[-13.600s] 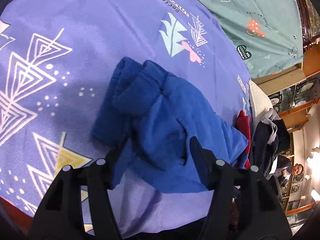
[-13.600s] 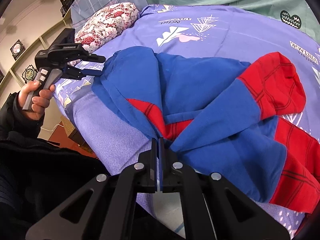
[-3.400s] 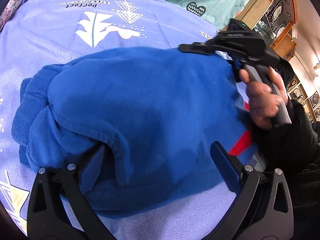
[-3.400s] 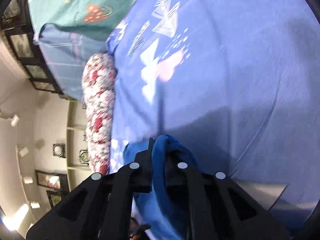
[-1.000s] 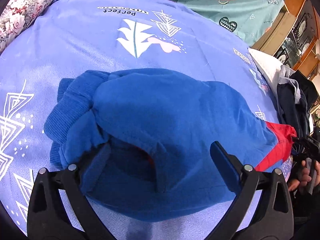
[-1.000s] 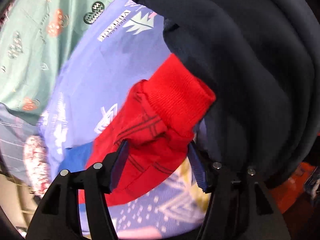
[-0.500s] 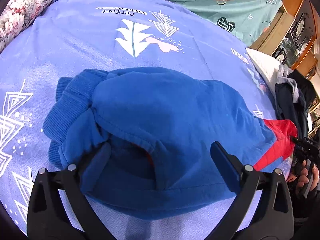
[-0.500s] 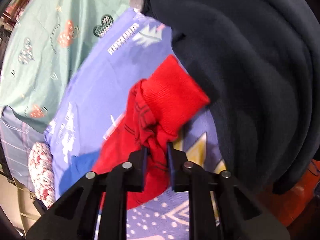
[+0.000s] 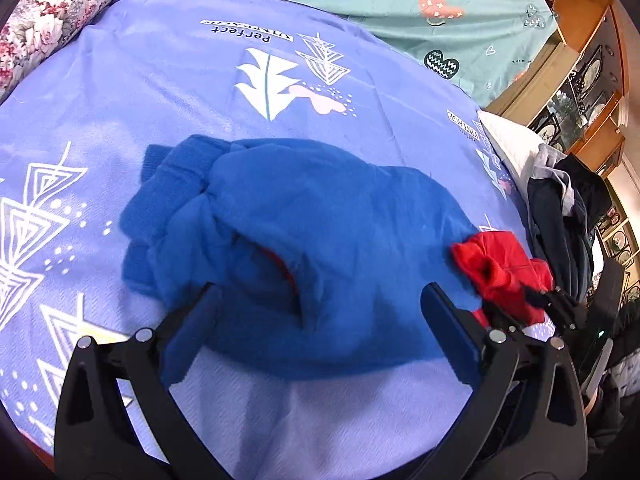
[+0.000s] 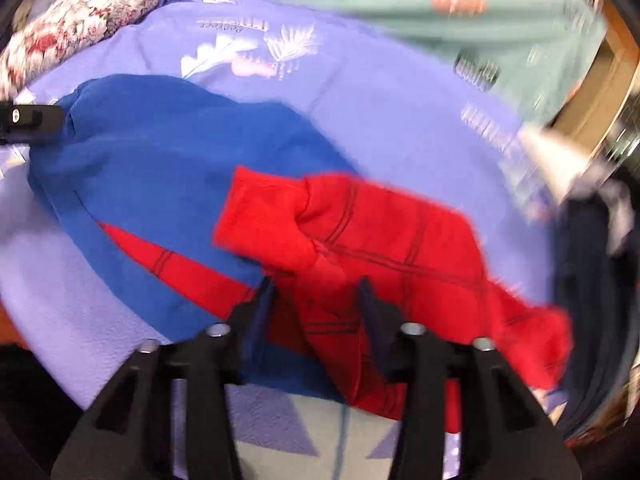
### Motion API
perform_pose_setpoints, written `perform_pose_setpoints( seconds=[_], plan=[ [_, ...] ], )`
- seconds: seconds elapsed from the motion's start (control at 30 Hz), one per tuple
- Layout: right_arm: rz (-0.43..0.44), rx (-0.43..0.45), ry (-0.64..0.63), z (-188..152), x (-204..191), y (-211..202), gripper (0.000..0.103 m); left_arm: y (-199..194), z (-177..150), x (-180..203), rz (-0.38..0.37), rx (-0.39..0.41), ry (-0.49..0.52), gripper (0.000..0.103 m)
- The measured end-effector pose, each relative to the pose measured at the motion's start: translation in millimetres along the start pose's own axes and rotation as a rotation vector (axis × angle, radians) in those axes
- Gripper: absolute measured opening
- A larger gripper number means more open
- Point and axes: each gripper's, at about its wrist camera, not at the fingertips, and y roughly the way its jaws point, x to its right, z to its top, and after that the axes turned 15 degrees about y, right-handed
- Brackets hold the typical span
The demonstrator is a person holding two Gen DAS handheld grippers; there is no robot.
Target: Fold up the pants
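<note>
The blue and red pants (image 9: pixel 320 232) lie bunched on the lilac bed sheet (image 9: pixel 200 92). The blue part is toward the left, and the red leg ends (image 9: pixel 500 268) are folded back over it at the right. My left gripper (image 9: pixel 320 312) is open and empty, just in front of the blue part. My right gripper (image 10: pixel 316 284) is open, its jaws on either side of the red cloth (image 10: pixel 380 232) without closing on it. It also shows at the right edge of the left wrist view (image 9: pixel 548 304). The right wrist view is blurred by motion.
A pile of dark clothes (image 9: pixel 568 216) lies at the right edge of the bed, next to the red leg ends. A floral pillow (image 9: pixel 52 12) is at the far left. A teal sheet (image 9: pixel 400 8) covers the far side. Wooden shelves (image 9: pixel 580 72) stand at the right.
My right gripper, shut on the red leg ends half a second ago, carried them left over the blue part and has opened. My left gripper stayed open and drew back slightly.
</note>
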Motion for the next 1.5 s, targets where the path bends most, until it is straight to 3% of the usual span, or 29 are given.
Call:
perform_pose_setpoints(
  seconds=[0.07, 0.17, 0.27, 0.53, 0.57, 0.6, 0.63, 0.67, 0.73, 0.8, 0.9, 1.0, 1.07, 1.13, 1.27, 1.3, 1.33, 1.37, 1.4, 1.5],
  plan=[
    [0.037, 0.001, 0.054, 6, 9, -1, 0.053, 0, -2, -3, -0.008, -0.003, -0.012, 0.101],
    [0.025, -0.043, 0.060, 13, 11, 5, 0.012, 2, -1, -1, -0.008, -0.004, -0.010, 0.101],
    [0.007, -0.031, 0.081, 25, 9, 3, 0.011, 2, -4, 5, -0.016, -0.004, 0.002, 0.101],
    [0.198, 0.081, 0.289, 73, 39, -34, 0.008, -4, -6, -1, -0.009, 0.001, -0.020, 0.101],
    [0.193, 0.080, 0.274, 77, 34, -35, 0.009, -3, -6, 0, -0.006, -0.001, -0.017, 0.101],
    [0.192, 0.035, 0.239, 77, 22, -26, 0.018, -1, -6, 1, -0.009, -0.004, -0.016, 0.101],
    [0.197, -0.035, 0.203, 75, 11, -12, 0.034, 0, -6, 2, -0.013, -0.008, -0.016, 0.101],
    [0.195, -0.102, 0.169, 69, 2, 2, 0.059, 2, -6, 4, -0.015, -0.014, -0.013, 0.101],
    [0.137, -0.149, 0.132, 52, -6, 18, 0.060, 2, -6, 6, -0.017, -0.014, -0.006, 0.101],
    [0.192, -0.091, 0.200, 45, 13, -2, 0.060, 1, -7, 5, -0.019, -0.011, -0.002, 0.101],
    [0.249, 0.005, 0.404, 34, 77, -48, 0.062, 2, -7, 2, -0.030, -0.017, -0.013, 0.101],
    [0.212, -0.023, 0.675, 5, 156, -66, 0.065, 3, -5, 3, -0.035, -0.011, -0.013, 0.101],
    [0.226, -0.107, 0.857, -22, 198, -58, 0.065, 6, -3, 6, -0.046, -0.010, -0.014, 0.101],
    [0.238, -0.148, 0.954, -37, 221, -43, 0.065, 10, -2, 9, -0.052, -0.016, -0.010, 0.101],
    [0.285, -0.126, 1.095, -44, 246, -7, 0.065, 11, 0, 17, -0.065, -0.029, 0.004, 0.101],
    [0.314, -0.109, 1.133, -45, 251, 1, 0.058, 9, 0, 17, -0.068, -0.026, 0.006, 0.101],
    [0.297, -0.073, 1.155, -46, 253, 1, 0.043, 7, 0, 18, -0.067, -0.023, 0.007, 0.101],
    [0.269, -0.029, 1.161, -45, 257, -4, 0.009, 3, -1, 17, -0.064, -0.019, 0.008, 0.101],
    [0.258, 0.023, 1.156, -43, 258, -12, 0.003, 0, -2, 15, -0.060, -0.016, 0.006, 0.101],
    [0.146, 0.207, 1.053, -24, 247, -61, 0.001, -4, -4, 6, -0.057, -0.012, -0.018, 0.101]
  ],
)
